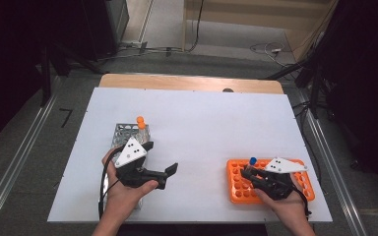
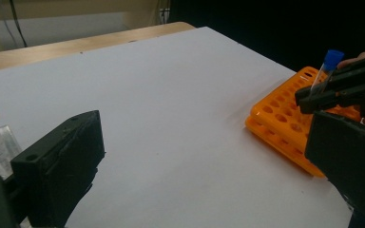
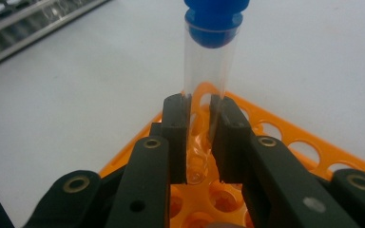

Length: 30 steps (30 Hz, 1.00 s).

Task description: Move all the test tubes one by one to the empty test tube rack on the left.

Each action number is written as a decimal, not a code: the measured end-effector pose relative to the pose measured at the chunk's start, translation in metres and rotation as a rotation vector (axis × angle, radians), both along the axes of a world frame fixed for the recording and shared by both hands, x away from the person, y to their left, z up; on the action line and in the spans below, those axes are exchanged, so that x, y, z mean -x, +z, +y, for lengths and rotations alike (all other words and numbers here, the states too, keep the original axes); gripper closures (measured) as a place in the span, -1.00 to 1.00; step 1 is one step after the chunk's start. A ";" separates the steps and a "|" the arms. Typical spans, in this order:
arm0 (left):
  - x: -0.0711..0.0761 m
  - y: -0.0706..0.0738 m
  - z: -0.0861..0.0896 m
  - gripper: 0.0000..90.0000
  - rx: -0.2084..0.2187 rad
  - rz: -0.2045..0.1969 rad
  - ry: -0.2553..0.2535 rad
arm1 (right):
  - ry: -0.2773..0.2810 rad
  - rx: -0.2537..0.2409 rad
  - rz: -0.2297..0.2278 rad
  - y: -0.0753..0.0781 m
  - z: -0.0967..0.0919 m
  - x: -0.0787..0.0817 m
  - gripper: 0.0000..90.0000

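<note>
A clear tube with a blue cap (image 3: 209, 61) stands upright between the pads of my right gripper (image 3: 200, 123), which is shut on its lower part. Its rounded bottom hangs at a hole near the corner of the orange rack (image 3: 285, 137). From above, the right gripper (image 1: 248, 172) sits over the orange rack (image 1: 236, 189) at the front right, and the blue-capped tube (image 1: 252, 161) rises from its tips. My left gripper (image 1: 161, 157) is at the front left, open, with nothing between its jaws. The left gripper view looks past the left gripper (image 2: 204, 156) at the blue-capped tube (image 2: 330, 64).
A grey metal rack (image 1: 123, 132) stands behind the left hand and holds a clear tube with an orange cap (image 1: 141, 123). The white table top (image 1: 197, 123) stretches between the two racks. A wooden edge (image 1: 192, 82) runs along the back.
</note>
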<state>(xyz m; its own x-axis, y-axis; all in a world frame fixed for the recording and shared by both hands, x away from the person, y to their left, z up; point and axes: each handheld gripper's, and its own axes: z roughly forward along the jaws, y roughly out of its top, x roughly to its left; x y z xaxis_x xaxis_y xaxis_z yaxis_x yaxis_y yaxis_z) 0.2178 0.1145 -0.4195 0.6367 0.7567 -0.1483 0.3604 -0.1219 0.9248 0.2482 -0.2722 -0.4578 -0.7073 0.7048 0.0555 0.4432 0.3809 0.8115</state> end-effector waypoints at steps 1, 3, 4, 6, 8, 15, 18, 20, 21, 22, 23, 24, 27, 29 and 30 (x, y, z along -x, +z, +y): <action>0.000 0.000 -0.001 -1.00 -0.001 0.001 -0.005 | -0.003 -0.010 -0.009 0.002 -0.001 0.001 0.65; 0.001 0.000 -0.004 -1.00 0.000 0.000 -0.013 | -0.002 -0.027 -0.027 0.006 -0.002 0.003 0.66; 0.001 0.000 -0.006 -1.00 0.002 0.000 -0.019 | 0.000 -0.036 -0.039 0.008 -0.002 0.004 0.66; 0.001 0.000 -0.009 -0.99 0.002 -0.001 -0.035 | 0.002 -0.056 -0.054 0.012 -0.003 0.006 0.66; 0.002 0.000 -0.013 -0.99 0.006 -0.004 -0.048 | 0.010 -0.074 -0.062 0.014 -0.002 0.008 0.66; 0.005 -0.001 -0.029 -0.95 0.026 -0.012 -0.103 | 0.065 -0.087 -0.067 0.016 0.011 0.014 0.66; 0.006 -0.001 -0.037 -0.94 0.024 -0.013 -0.129 | 0.089 -0.090 -0.060 0.015 0.019 0.017 0.66; 0.007 -0.002 -0.042 -0.91 0.029 -0.013 -0.145 | 0.105 -0.091 -0.055 0.015 0.025 0.019 0.66; 0.007 -0.002 -0.044 -0.91 0.030 -0.013 -0.153 | 0.117 -0.092 -0.055 0.014 0.028 0.020 0.66; 0.007 -0.002 -0.046 -0.90 0.029 -0.012 -0.160 | 0.124 -0.090 -0.051 0.014 0.031 0.022 0.66; 0.008 -0.002 -0.048 -0.89 0.029 -0.013 -0.170 | 0.135 -0.090 -0.049 0.013 0.033 0.023 0.66; 0.008 -0.002 -0.050 -0.86 0.034 -0.013 -0.181 | 0.144 -0.087 -0.047 0.013 0.036 0.024 0.66; 0.010 -0.003 -0.057 -0.84 0.038 -0.011 -0.206 | 0.168 -0.086 -0.040 0.011 0.043 0.026 0.66; 0.011 -0.003 -0.061 -0.83 0.040 -0.009 -0.221 | 0.183 -0.083 -0.035 0.009 0.047 0.029 0.66; 0.011 -0.004 -0.062 -0.81 0.044 -0.009 -0.233 | 0.191 -0.082 -0.035 0.009 0.049 0.030 0.66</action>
